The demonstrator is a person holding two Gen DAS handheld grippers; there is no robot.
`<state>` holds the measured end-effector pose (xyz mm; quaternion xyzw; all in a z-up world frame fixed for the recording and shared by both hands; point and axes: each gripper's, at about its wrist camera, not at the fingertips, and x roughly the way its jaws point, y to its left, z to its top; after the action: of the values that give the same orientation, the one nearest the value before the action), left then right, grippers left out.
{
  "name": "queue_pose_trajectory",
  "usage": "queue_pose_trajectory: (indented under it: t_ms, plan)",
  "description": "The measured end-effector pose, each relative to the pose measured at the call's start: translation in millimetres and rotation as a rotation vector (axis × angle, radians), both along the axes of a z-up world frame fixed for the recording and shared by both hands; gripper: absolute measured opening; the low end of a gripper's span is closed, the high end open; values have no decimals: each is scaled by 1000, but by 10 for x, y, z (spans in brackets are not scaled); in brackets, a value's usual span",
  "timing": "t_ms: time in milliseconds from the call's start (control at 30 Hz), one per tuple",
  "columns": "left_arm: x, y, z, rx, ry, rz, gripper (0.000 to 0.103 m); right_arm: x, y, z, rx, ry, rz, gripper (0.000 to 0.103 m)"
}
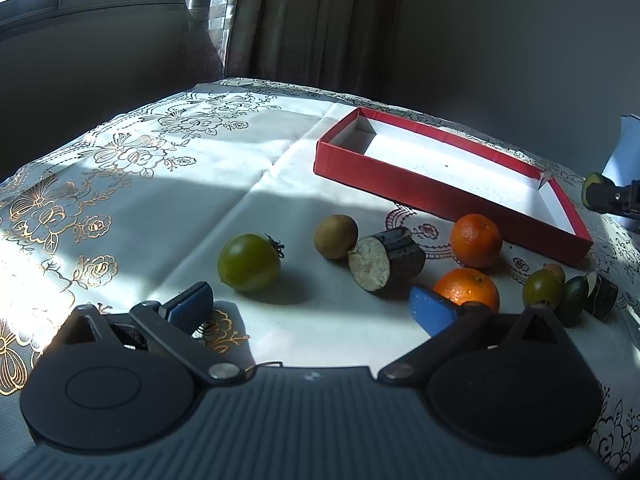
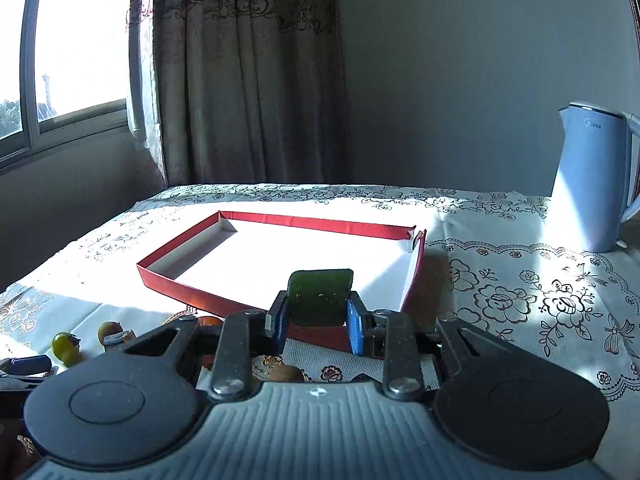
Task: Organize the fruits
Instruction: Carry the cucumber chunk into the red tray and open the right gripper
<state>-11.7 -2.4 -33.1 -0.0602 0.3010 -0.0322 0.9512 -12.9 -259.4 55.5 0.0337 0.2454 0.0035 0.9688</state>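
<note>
Right gripper (image 2: 317, 316): blue pads pinching a dark green cucumber chunk (image 2: 320, 297), held above the near wall of the red tray (image 2: 192, 294).
Left gripper (image 1: 308, 304): fingers spread wide, nothing between them, low over the tablecloth (image 1: 160, 208).
Fruit (all outside the tray): green tomato (image 1: 248, 262), brown kiwi (image 1: 335, 236), two oranges (image 1: 475, 240), near the tray.
Far right: pale kettle (image 2: 592, 180).

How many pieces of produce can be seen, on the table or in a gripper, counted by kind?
Oranges: 2
Green tomatoes: 2
Brown round fruits: 2
Cucumber pieces: 4, counting the held piece in the right gripper
Total: 10
</note>
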Motion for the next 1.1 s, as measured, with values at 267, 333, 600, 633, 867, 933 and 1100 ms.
queue_pose_trajectory:
  t_ms: [267, 333, 600, 633, 867, 933, 1100]
  plan:
    - [5, -3, -3, 4, 3, -1, 103, 658, -46, -316, 8, 123, -16, 29]
    - [5, -6, -4, 6, 4, -1, 103, 747, -41, -368, 14, 142, -23, 29]
    - [8, -1, -4, 4, 6, -4, 103, 1062, 271, -283, -50, 132, -12, 64]
    - [7, 0, -4, 3, 6, -4, 103, 1070, 301, -273, -69, 122, -28, 82]
    - [14, 6, -5, -6, 6, -5, 103, 1168, 494, -205, -147, 108, -14, 87]
    - [11, 19, -4, -12, 5, -6, 103, 1222, 611, -235, -223, 107, -14, 87]
    - [10, 35, -3, -23, 4, -7, 103, 1313, 763, -399, -373, 199, -64, 87]
